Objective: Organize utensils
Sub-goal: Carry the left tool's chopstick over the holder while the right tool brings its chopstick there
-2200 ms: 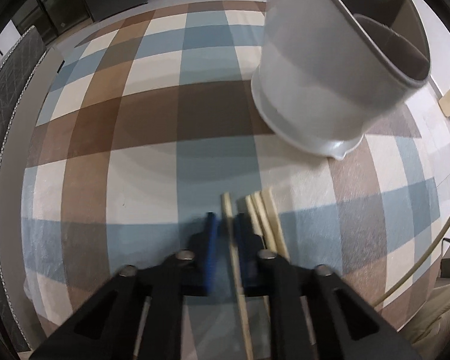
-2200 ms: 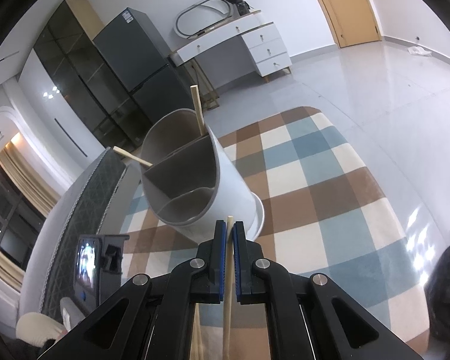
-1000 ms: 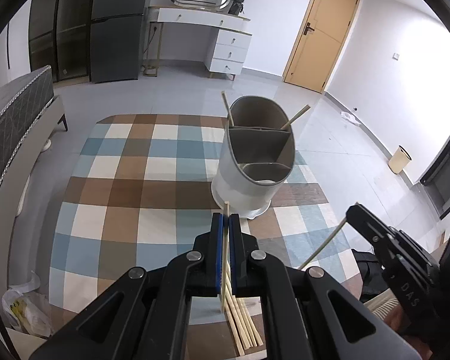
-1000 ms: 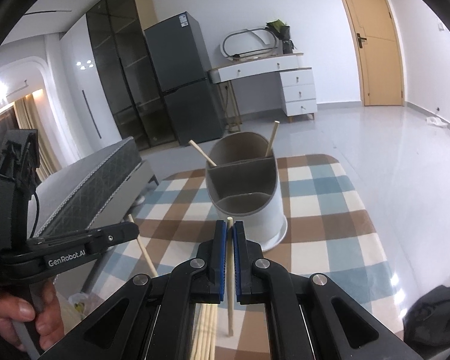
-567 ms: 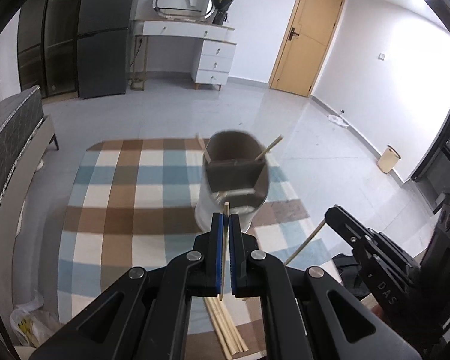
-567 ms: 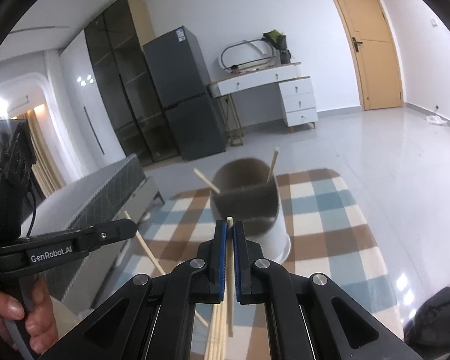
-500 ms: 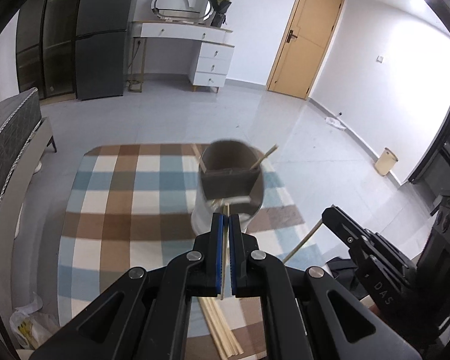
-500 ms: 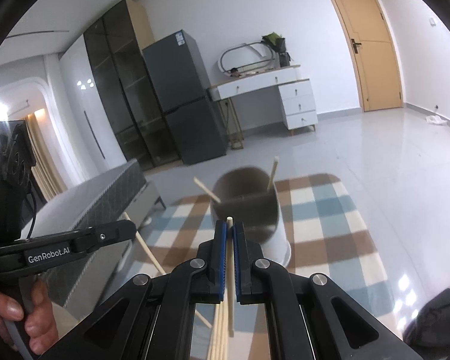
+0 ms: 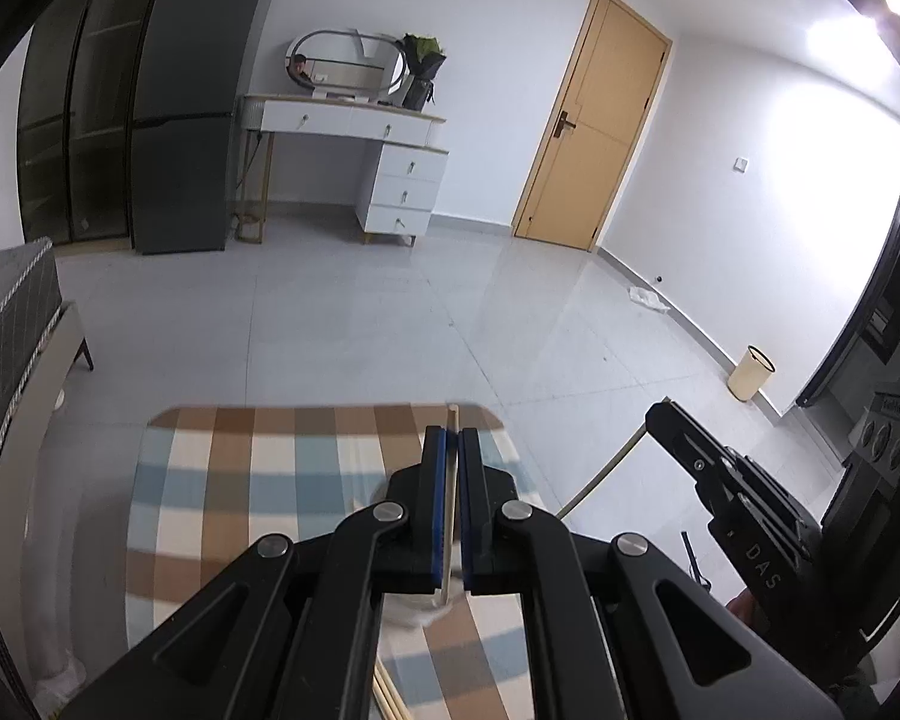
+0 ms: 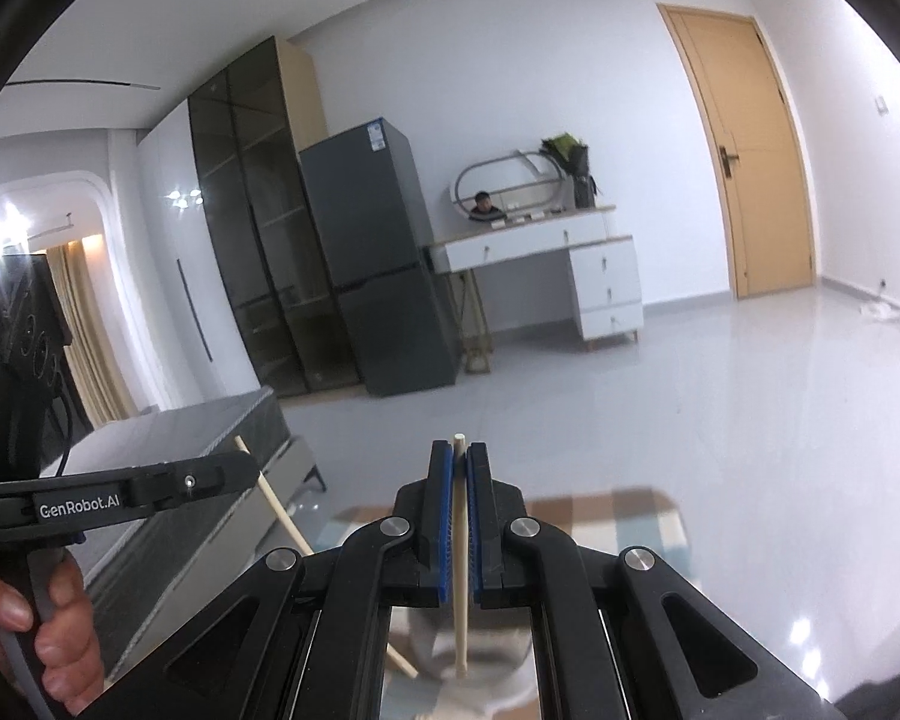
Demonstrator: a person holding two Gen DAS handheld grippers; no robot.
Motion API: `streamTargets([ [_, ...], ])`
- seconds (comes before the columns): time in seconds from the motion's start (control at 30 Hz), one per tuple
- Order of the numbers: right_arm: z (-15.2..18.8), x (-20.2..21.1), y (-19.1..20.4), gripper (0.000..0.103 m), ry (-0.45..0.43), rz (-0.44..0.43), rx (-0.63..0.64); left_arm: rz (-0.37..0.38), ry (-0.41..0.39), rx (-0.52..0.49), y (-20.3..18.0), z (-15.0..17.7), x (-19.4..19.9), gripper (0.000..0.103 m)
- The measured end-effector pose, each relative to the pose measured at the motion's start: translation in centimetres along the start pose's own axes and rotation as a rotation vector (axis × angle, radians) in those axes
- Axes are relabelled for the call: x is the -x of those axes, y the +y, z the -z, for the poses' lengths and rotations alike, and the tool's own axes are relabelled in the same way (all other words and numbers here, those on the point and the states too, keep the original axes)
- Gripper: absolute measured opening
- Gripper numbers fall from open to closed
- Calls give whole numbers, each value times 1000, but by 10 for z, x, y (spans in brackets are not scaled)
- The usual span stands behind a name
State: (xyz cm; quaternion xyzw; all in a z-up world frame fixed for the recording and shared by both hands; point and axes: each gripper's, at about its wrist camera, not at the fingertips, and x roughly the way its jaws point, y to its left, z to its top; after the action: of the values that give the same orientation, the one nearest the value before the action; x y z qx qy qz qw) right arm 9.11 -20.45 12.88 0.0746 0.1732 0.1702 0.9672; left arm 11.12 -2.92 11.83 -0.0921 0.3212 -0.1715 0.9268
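Now each tool, left [image 9: 452,438] and right [image 10: 459,450], clamps one upright chopstick [image 10: 460,570], raised above the table [image 9: 222,480]

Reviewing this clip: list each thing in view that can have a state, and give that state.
left gripper: shut on a chopstick.
left chopstick: clamped, held upright.
right gripper: shut on a chopstick.
right chopstick: clamped, upright, lower end hanging free.
utensil holder: below the right gripper, mostly hidden.
yellow door: closed.
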Motion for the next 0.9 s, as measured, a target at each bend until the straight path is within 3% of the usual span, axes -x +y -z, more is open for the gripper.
streamTargets([
  [0.27, -21, -41, -3, 4, -20, -5, 5, -6, -5, -13, 11, -21, -33, 0],
  [0.57, -5, -72, -12, 4, 22, -1, -11, -26, 26, -22, 23, -22, -64, 0],
  [0.9, 14, -77, -24, 4, 69, 5, -37, -16, 73, -7, 27, -9, -76, 0],
])
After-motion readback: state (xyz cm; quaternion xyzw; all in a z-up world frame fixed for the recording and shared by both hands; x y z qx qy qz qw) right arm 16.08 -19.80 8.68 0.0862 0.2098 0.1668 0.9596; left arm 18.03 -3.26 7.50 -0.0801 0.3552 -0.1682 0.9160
